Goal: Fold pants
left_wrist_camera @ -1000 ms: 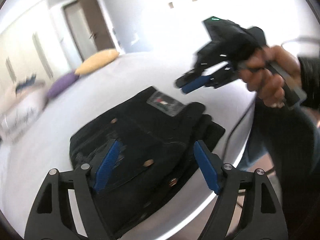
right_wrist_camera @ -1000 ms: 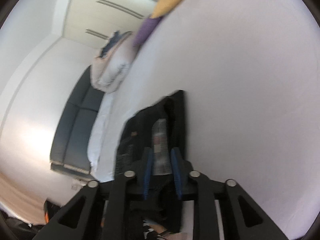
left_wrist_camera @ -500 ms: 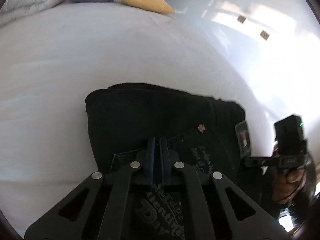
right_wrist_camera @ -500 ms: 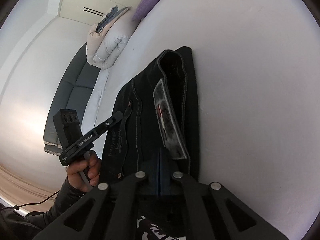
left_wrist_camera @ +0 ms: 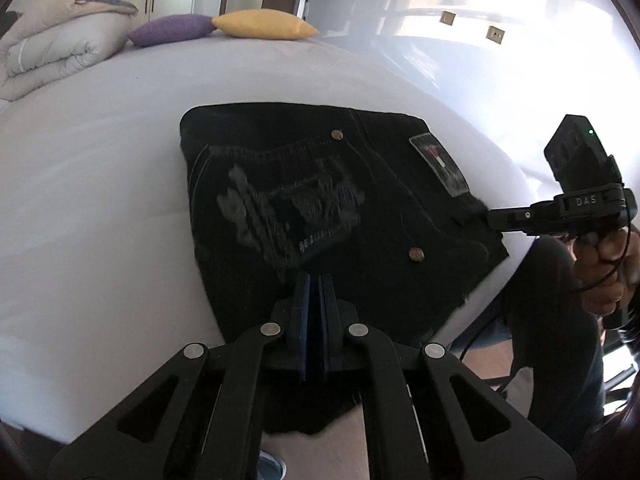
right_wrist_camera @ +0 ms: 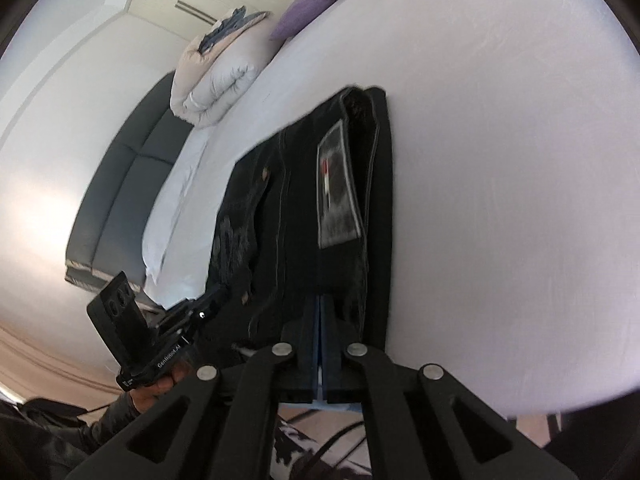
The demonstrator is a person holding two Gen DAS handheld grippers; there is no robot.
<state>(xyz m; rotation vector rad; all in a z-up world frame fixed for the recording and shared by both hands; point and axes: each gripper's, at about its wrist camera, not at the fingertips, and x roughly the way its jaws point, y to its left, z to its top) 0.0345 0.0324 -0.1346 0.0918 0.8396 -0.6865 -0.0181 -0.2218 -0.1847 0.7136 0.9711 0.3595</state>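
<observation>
Black folded pants (left_wrist_camera: 320, 184) lie on the white bed (left_wrist_camera: 100, 200), with a grey waistband patch (left_wrist_camera: 440, 164) on their right side. My left gripper (left_wrist_camera: 316, 280) is shut, its tips over the pants' near edge; no cloth shows between the pads. In the right wrist view the pants (right_wrist_camera: 304, 208) run away from me, and my right gripper (right_wrist_camera: 321, 300) is shut at their near waistband end with nothing visible between its pads. From the left wrist view the right gripper (left_wrist_camera: 490, 216) touches the waistband corner. The left gripper (right_wrist_camera: 216, 294) shows at the pants' left edge.
A purple pillow (left_wrist_camera: 172, 30), a yellow pillow (left_wrist_camera: 264, 26) and a folded duvet (left_wrist_camera: 52, 52) sit at the bed's far end. A dark sofa (right_wrist_camera: 120, 200) stands beside the bed. A hand (left_wrist_camera: 608, 280) holds the right gripper off the bed's near edge, with floor below.
My left gripper went from wide open to shut, rolled, and dropped toward the pants' near edge. My right gripper closed fully and moved to the waistband corner.
</observation>
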